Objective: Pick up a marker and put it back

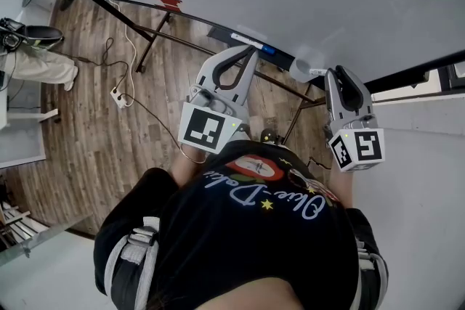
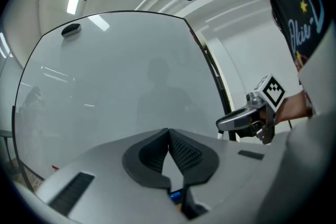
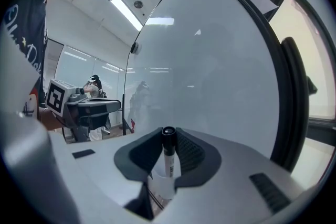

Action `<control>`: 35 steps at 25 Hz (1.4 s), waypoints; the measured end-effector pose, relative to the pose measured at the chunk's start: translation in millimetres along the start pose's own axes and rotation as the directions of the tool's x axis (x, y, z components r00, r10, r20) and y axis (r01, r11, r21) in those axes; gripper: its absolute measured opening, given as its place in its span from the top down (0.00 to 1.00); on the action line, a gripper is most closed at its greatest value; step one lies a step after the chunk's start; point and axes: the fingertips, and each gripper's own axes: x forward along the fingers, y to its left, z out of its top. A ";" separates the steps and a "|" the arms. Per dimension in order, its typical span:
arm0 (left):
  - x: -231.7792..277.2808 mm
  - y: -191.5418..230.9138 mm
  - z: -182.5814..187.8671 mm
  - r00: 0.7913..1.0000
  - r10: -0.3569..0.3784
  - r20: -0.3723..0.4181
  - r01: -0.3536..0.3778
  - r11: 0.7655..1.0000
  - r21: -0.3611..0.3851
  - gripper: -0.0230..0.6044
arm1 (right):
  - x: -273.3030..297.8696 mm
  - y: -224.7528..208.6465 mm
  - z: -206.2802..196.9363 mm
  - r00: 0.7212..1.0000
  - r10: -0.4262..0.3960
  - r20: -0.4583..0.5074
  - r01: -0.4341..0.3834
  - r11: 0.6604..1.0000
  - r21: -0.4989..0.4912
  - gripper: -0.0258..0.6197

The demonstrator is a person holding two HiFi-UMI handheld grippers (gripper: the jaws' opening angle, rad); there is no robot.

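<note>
One marker [image 3: 169, 162], white-barrelled with a black cap, stands upright between the pads of my right tongs [image 3: 169, 136], which are clamped on its barrel. The cap pokes up just past the tips. So I judge the pick-up half done and the putting-back half in hand.

The marker is up in the air, close in front of the whiteboard [image 3: 220, 71] and not touching it as far as I can tell. Next I would need to lower the right tongs toward the ledge along the board's bottom edge [image 1: 251, 42], where a blue-tipped pen seems to lie. I would bring the barrel level with that ledge and only then let the pads part, or the marker may roll off to the wooden floor [image 1: 94, 120].

My left tongs [image 2: 169, 136] have their pads pressed together on nothing. Both tongs are held out ahead of the chest, side by side and apart, noses toward the board.
</note>
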 end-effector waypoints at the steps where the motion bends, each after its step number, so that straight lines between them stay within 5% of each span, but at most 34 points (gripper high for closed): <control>1: 0.0 -0.3 -0.1 1.000 0.000 -0.001 0.000 1.000 0.000 0.96 | 0.2 0.9 -1.8 1.000 0.001 -0.008 -0.001 1.000 0.002 0.85; 35: -9.9 5.8 -5.4 1.000 0.022 -0.009 -0.022 1.000 -0.015 0.96 | 18.1 20.0 -47.9 0.991 0.031 -0.130 -0.035 0.999 -0.028 0.85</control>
